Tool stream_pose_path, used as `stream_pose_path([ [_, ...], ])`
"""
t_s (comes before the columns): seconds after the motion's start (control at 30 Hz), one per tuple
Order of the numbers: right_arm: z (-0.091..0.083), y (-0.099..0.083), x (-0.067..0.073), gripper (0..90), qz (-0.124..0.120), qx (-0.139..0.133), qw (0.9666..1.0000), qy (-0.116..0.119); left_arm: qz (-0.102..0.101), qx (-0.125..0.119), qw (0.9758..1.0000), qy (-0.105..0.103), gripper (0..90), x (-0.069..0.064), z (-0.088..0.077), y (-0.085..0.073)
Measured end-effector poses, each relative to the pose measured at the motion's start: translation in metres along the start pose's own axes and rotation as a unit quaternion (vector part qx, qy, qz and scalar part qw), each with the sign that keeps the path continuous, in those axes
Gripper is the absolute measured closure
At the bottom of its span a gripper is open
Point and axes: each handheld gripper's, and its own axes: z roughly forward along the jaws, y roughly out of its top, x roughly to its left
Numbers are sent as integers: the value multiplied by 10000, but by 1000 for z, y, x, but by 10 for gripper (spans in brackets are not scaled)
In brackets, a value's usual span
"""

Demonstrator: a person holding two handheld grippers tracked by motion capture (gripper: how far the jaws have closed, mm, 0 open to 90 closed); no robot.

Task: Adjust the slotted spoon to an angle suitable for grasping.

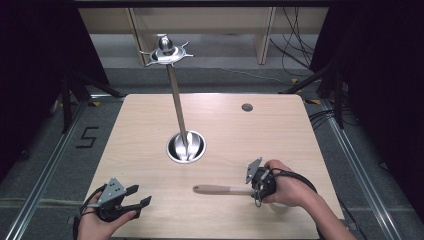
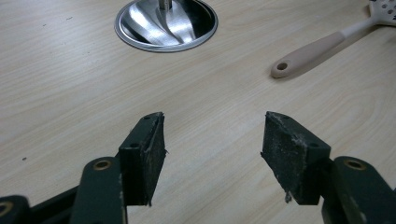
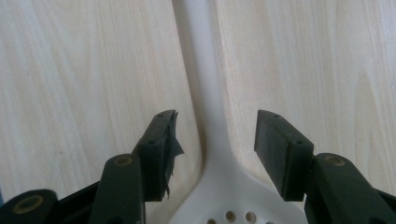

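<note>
Nearest the camera, at the lower left of the high view, your left tongs (image 1: pixel 134 200) hover just above the pale wood-grain table (image 1: pixel 140 135) with the jaws spread wide and nothing between them. In the left gripper view those left tongs (image 2: pixel 212 140) point up the frame toward the round polished-steel base (image 2: pixel 166 25) of the tall stand, with the rounded end of the handle off at the upper right. Leave that hand parked where it is, clear of the work.

Moving to the centre of the high view, the thin steel pole (image 1: pixel 177 102) rises from that base to a crown of small hooks (image 1: pixel 166 51) at the top of the frame. Judging by the layout, that is where the utensil will hang, by the hole in its handle end.

Further right, the cream plastic slotted spatula with a long rounded handle (image 1: pixel 220 189) lies flat on the table in the lower middle, its handle pointing left. Your right tongs (image 1: pixel 254 183) sit over its head end, partly hidden by your hand. In the right gripper view the right tongs (image 3: pixel 215 135) are open wide and straddle the neck of the spatula (image 3: pixel 201 93), where the handle flares into the perforated blade, without touching it.

To grip well, lower until both pads bracket the narrow neck, centre it between them, then close squarely so it cannot twist.
</note>
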Motion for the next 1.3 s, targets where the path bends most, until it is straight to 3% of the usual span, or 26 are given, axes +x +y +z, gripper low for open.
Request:
stream_pose_path([
  [0.2,-2,8,-1,506,-56,16,9999,134,8,14,10000,32,382,0,0,0],
  [0.33,4,29,-9,522,-445,46,9988,218,16,15,10000,12,381,0,0,0],
  [0.47,10,47,-12,539,-510,132,9980,352,16,9,10000,-48,381,0,0,0],
  [0.5,13,51,-16,547,-758,114,9963,382,22,-1,10000,-40,381,0,0,0],
  [0.53,14,55,-14,551,-588,162,9974,381,-49,-4,10000,-47,381,-1,0,0],
  [0.57,16,59,-17,554,-847,134,9955,415,-54,-5,10000,-49,381,-1,0,0],
  [0.67,20,65,-15,558,-732,213,9961,447,-18,-1,10000,-46,381,-1,0,0],
  [0.73,23,70,-15,566,-838,292,9950,463,15,2,10000,-44,381,0,0,0],
  [0.77,27,73,-16,569,-1113,370,9918,510,-52,1,10000,-56,381,-1,0,0],
  [0.8,29,75,-14,569,-1019,367,9926,551,-52,0,10000,-59,381,-1,0,0],
  [0.93,33,76,-12,571,-1032,476,9917,604,-50,-1,10000,-60,381,-1,1,0],
  [0.97,35,77,-13,574,-1167,570,9899,577,-9,4,10000,-60,381,-1,0,0],
  [1.0,34,76,-10,577,-956,728,9909,605,55,11,10000,-74,381,-1,0,0],
  [1.1,42,79,-13,585,-1309,625,9874,634,51,12,10000,-70,381,-1,1,0],
  [1.13,43,78,-12,594,-1189,700,9883,648,52,6,10000,-67,381,0,1,0],
  [1.3,47,81,-14,645,-1197,680,9879,712,65,45,10000,-14,381,-1,0,0],
])
